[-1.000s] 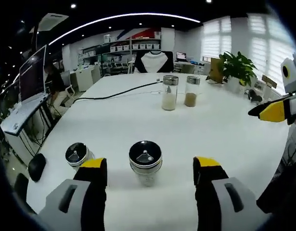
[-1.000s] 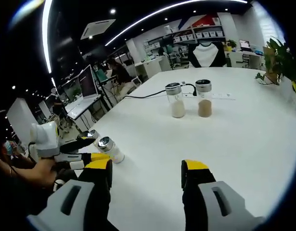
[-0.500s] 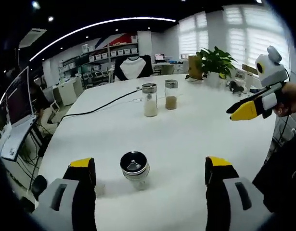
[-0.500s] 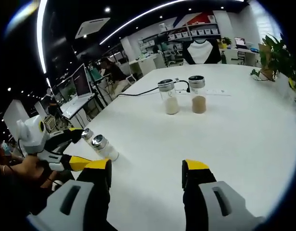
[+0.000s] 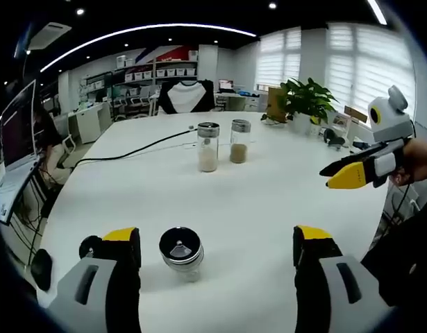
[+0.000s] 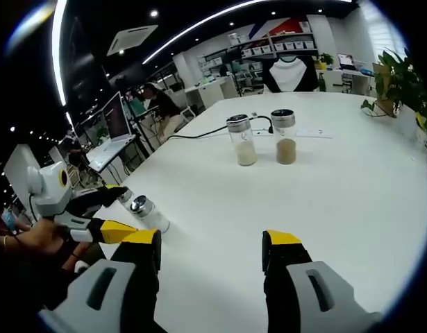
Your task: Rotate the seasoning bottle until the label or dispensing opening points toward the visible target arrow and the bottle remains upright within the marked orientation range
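We see a smooth, matt white worktop [image 5: 269, 201]. The seasoning bottle [image 5: 180, 252] is clear glass with a glossy dark lid; beside it, the left gripper [image 5: 216, 239] shows yellow and grey plastic.

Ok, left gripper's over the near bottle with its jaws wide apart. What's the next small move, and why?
Probably ease the left gripper forward and a touch toward its left jaw, then close. The near seasoning bottle stands upright on the white table, untouched and closer to the left jaw than the right. The right gripper is open and holds nothing.
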Demonstrator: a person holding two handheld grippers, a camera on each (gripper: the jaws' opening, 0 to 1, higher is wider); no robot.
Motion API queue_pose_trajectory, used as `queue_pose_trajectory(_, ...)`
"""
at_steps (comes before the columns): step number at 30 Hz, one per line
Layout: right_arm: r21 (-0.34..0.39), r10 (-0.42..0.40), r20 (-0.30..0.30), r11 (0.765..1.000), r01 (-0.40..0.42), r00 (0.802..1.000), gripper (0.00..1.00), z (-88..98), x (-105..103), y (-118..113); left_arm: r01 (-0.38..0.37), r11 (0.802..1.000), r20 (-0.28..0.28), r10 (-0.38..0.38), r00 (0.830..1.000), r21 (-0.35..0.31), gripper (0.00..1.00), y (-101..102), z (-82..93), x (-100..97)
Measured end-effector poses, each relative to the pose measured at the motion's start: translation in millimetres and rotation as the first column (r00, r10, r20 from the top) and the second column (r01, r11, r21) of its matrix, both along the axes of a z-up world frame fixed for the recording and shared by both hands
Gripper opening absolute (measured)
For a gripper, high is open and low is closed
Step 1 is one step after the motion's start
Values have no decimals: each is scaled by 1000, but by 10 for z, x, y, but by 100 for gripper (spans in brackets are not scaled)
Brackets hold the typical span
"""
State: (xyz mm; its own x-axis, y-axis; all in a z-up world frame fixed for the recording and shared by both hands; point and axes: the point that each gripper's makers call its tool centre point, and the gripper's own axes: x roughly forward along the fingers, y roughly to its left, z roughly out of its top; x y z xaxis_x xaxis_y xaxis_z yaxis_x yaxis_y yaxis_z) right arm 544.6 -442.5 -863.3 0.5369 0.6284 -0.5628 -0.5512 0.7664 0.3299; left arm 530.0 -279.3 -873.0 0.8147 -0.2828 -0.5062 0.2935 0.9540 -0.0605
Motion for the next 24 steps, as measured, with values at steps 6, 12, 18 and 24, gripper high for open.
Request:
queue_pose_trajectory(6,-11,12,-4,1000,-12,1000,58,-15,6,28,-6,1000,-2,6,1000,0,95,82,6,30)
queue_pose_trajectory(12,-14,16,13,1000,-16,1000,58,15,26,63,-18,1000,-4,18,1000,-7,94,176,-13,21)
queue_pose_trajectory(18,-16,36,33,999,-36,999,58,63,58,84,-22,1000,2,22,1000,-6,84,239,-28,-4)
queue_pose_trajectory(24,-16,40,58,999,-39,998,58,145,80,76,-47,999,0,47,999,-13,83,284,-42,-34)
